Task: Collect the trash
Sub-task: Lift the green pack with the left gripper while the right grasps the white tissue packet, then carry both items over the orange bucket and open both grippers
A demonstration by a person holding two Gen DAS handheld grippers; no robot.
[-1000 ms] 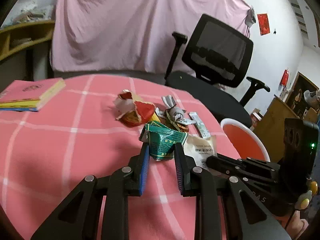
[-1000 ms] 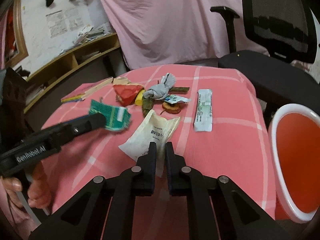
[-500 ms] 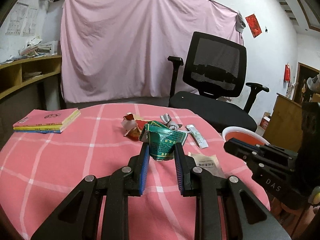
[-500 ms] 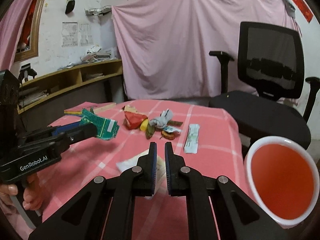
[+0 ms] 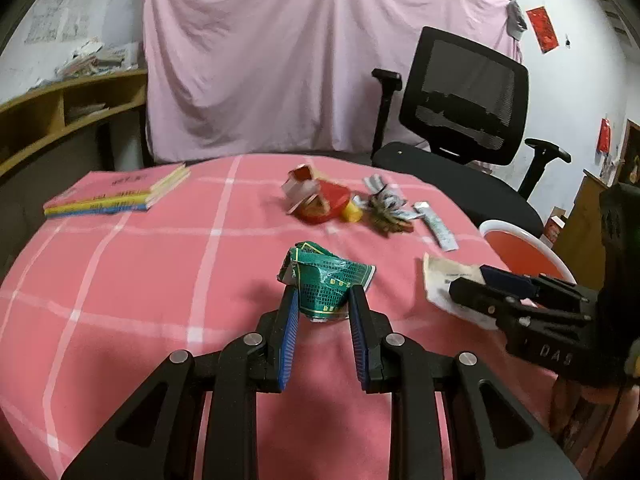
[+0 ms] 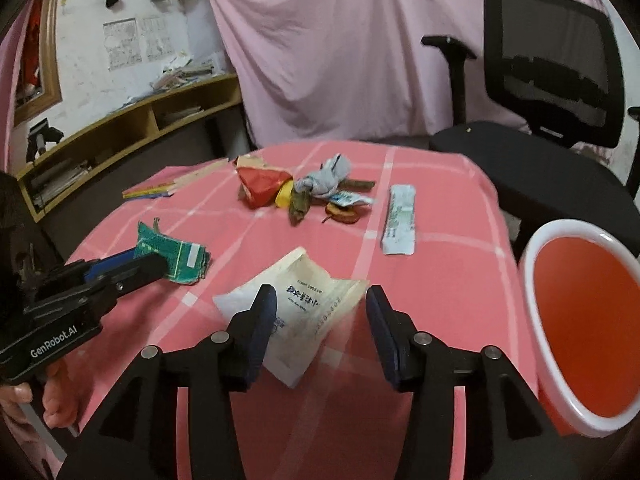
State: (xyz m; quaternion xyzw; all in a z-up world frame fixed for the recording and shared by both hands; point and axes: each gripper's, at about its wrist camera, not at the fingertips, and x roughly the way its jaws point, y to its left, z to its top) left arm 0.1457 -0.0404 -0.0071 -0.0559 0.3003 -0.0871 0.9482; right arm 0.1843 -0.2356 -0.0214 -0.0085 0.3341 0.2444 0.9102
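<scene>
On the pink checked tablecloth (image 6: 440, 264), most litter remains: left gripper (image 5: 323, 312) pinches a green wrapper (image 5: 326, 282); right gripper (image 6: 320, 308), jaws opening, straddles a white sachet (image 6: 308, 300); orange bin (image 6: 532, 280) looks empty.

A black mesh office chair (image 5: 472, 104) sits upper right in the left wrist view, pushed up against the far side of the table with the pink checked cloth (image 5: 120, 280), and a big pink sheet (image 5: 280, 60) hangs across the wall behind it all. Mid-left there's a small stack of books (image 5: 116, 196) with a pink cover on top. Wooden shelves (image 6: 120, 132) stuffed with papers run along the left of the right wrist view, plus a red paper decoration (image 5: 541, 30) up on the white wall, top right.
</scene>
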